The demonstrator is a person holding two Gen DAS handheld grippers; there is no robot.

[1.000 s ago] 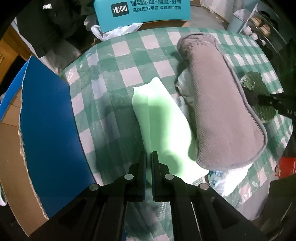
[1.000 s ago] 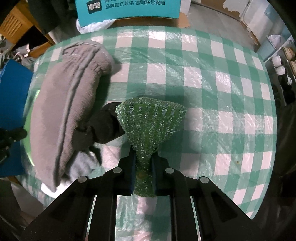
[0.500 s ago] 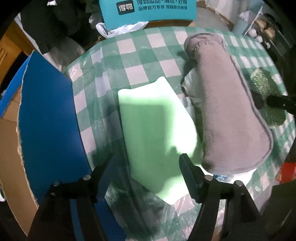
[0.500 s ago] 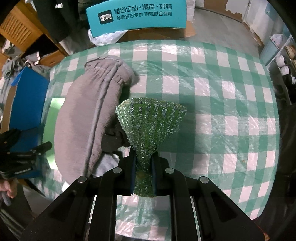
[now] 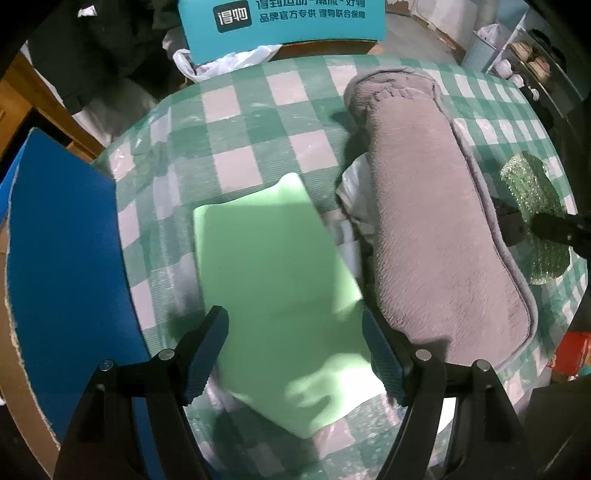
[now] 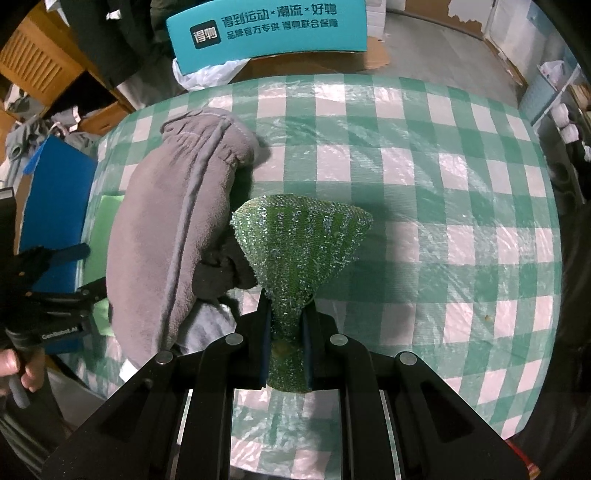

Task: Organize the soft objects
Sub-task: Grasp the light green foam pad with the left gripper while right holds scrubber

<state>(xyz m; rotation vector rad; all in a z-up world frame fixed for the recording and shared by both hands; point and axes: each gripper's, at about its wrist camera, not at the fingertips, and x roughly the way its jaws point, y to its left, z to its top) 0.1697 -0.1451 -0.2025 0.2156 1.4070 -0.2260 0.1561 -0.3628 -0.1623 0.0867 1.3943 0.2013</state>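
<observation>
A light green foam sheet point(image 5: 273, 280) lies flat on the green checked tablecloth point(image 5: 236, 125). My left gripper point(image 5: 295, 354) is open, its jaws standing apart above the sheet's near end. A long grey fleece cloth point(image 5: 436, 229) lies right of the sheet, over a white cloth point(image 5: 354, 199); it also shows in the right wrist view point(image 6: 173, 229). My right gripper point(image 6: 286, 321) is shut on a glittery green scrubbing cloth point(image 6: 299, 243), held above the table beside the grey cloth. A dark cloth point(image 6: 221, 273) sits under the grey one.
A blue cardboard board point(image 5: 62, 266) stands at the table's left edge. A teal box with Chinese print point(image 6: 266, 33) and a white plastic bag point(image 6: 207, 77) lie beyond the far edge. A red object point(image 5: 572, 350) sits at the right edge.
My left gripper has opened and let go of the green foam sheet, which now lies flat. My right gripper has lifted back with the green scrubbing cloth still in it.
</observation>
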